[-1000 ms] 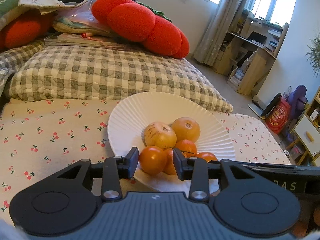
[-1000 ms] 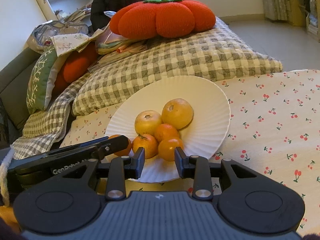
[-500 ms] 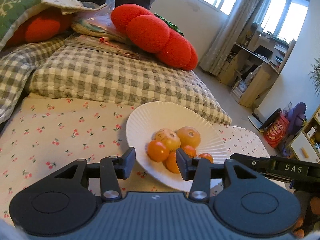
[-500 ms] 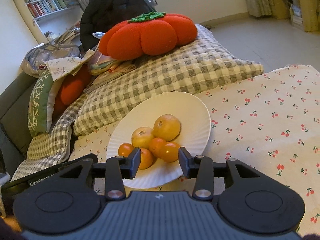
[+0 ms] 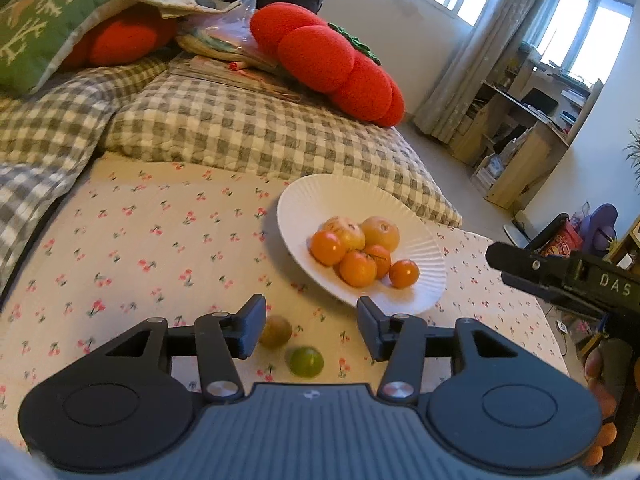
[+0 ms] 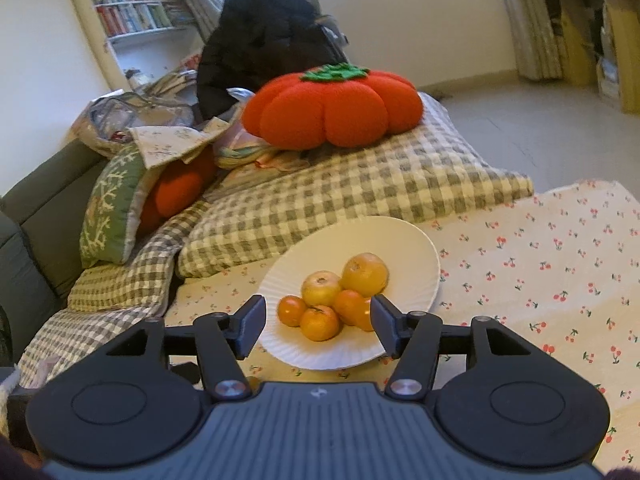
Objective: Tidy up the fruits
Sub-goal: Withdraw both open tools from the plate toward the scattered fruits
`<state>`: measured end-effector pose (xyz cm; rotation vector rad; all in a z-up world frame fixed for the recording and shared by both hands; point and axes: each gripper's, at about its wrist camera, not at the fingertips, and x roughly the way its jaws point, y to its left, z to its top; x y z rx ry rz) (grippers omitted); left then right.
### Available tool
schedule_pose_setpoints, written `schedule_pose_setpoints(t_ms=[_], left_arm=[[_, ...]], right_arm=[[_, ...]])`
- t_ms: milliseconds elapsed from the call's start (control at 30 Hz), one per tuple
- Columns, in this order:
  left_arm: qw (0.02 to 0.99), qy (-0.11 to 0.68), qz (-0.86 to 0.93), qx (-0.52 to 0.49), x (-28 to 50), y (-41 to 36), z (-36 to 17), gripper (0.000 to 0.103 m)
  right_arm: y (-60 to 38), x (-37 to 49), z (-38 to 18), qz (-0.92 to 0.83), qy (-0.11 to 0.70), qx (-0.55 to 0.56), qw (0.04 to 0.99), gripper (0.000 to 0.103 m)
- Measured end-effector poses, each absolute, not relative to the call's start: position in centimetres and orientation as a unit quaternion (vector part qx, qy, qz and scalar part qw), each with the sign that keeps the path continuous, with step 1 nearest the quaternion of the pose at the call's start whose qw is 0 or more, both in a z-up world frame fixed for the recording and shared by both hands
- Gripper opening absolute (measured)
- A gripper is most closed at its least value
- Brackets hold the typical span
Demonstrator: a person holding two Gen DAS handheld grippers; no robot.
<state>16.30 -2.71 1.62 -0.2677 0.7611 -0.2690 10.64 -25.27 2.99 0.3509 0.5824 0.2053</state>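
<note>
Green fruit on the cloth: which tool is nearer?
Left. The green fruit lies just ahead of the left tool, below its opening, empty jaws. The right tool hovers off beyond the plate; its own view misses the fruit.

My fingers: black. Plate: white, ribbed. On it, four small fruits: orange; two larger ones: yellow-gold, one streaked red. Off the plate, one round fruit: olive-brown; another: bright green. Cloth: cream, sprinkled with red cherries on green stems. Quilt: grey-and-white check. Tomato cushion: red-orange, green knitted top. Pillow: green, white branch pattern. Coat: black
</note>
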Motion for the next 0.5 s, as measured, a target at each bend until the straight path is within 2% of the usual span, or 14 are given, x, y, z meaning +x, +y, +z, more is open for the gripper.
schedule_pose_setpoints(t_ms=[500], left_arm=[[0.911,0.372,-0.119,-0.131,12.0,-1.4,2.0,0.042]], right_arm=[[-21.7,6.5,3.6,0.134,0.283,0.109,0.943,0.063]])
